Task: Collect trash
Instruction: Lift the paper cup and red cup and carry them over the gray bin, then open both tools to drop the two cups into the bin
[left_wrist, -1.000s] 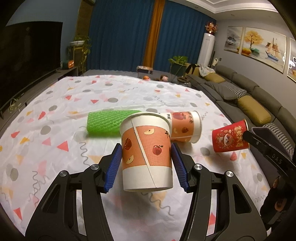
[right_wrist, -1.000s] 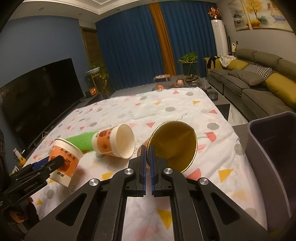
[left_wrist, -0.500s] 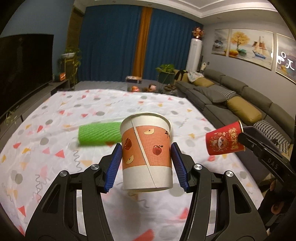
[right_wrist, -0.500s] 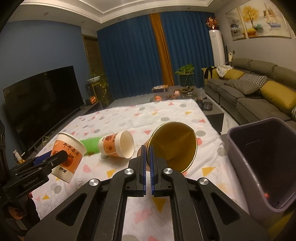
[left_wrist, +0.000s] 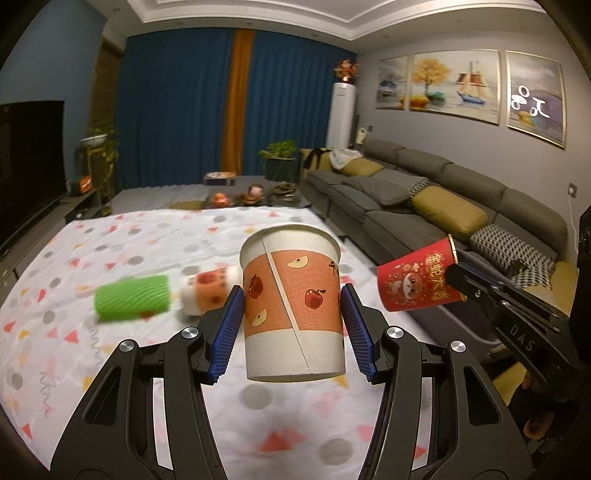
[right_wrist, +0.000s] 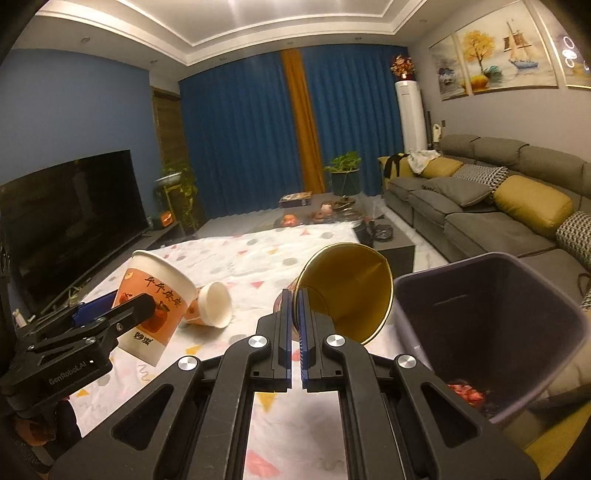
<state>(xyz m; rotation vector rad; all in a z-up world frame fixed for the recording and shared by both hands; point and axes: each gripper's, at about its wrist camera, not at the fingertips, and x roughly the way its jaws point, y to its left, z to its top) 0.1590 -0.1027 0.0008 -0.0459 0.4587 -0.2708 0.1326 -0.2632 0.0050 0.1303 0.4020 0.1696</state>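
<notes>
Two cups are up in the air at once, one in each gripper, both lifted clear of the patterned tablecloth. Over on the left, the left gripper has its blue pads set against either side of an upright apple-print cup, jaws held about half apart by the cup's width, pinching it round the middle. Look across and you see the right gripper with its jaws pressed nearly together, nipping just the rim of the red cup; that cup hangs tipped on its side, its gold inside facing back toward the hand.

Take the purple bin as the marker: it stands off the right edge of the cloth, just beside the red cup, mouth open, with something reddish lying at the bottom. The red cup hangs by the bin's near rim, not yet over the opening. The apple-print cup is further left of the bin, well apart from it.

Further left again, down on the cloth, a third cup lies on its side, and a green foam net sleeve lies right next to it. Whether those two touch is hard to tell through the blur.
</notes>
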